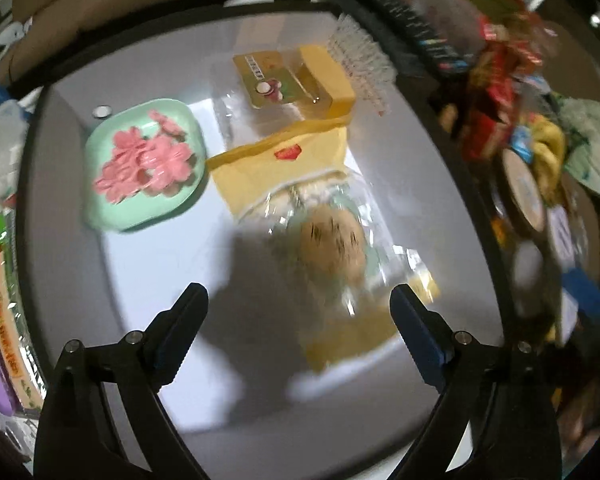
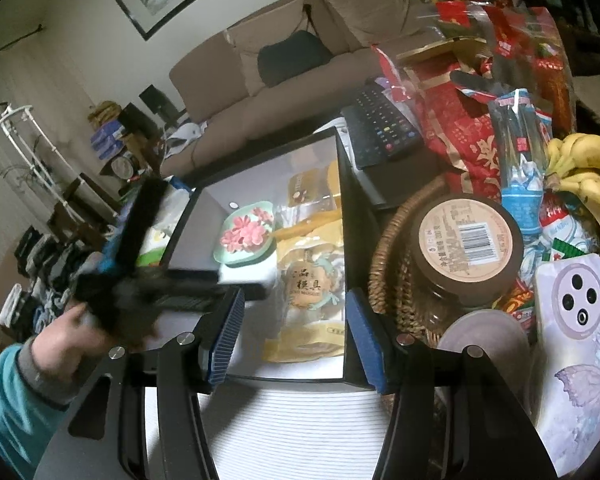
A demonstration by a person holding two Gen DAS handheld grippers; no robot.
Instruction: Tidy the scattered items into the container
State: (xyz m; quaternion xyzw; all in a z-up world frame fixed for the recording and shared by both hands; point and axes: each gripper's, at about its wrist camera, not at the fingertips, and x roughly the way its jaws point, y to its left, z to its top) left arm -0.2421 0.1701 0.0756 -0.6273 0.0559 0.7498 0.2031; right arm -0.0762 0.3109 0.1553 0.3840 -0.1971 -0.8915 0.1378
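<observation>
A black-rimmed box (image 1: 48, 184) with a white floor holds a mint green dish of pink flower pieces (image 1: 144, 162), yellow packets (image 1: 284, 164), a gold card packet (image 1: 284, 80) and a clear packet with a tan item (image 1: 332, 246). My left gripper (image 1: 298, 312) is open and empty above the box floor, near the clear packet. In the right wrist view the same box (image 2: 356, 264) lies ahead with the dish (image 2: 246, 236) and a yellow mould packet (image 2: 312, 292). My right gripper (image 2: 296, 332) is open and empty above the box's near edge. The left gripper (image 2: 136, 248) appears blurred over the box's left rim.
A wicker basket (image 2: 388, 260) to the right of the box holds a brown-lidded jar (image 2: 466, 240), bananas (image 2: 592, 184), snack packets and a phone in a lilac case (image 2: 576, 344). A black remote (image 2: 380, 124) and red bags lie behind. A striped mat (image 2: 296, 432) lies in front.
</observation>
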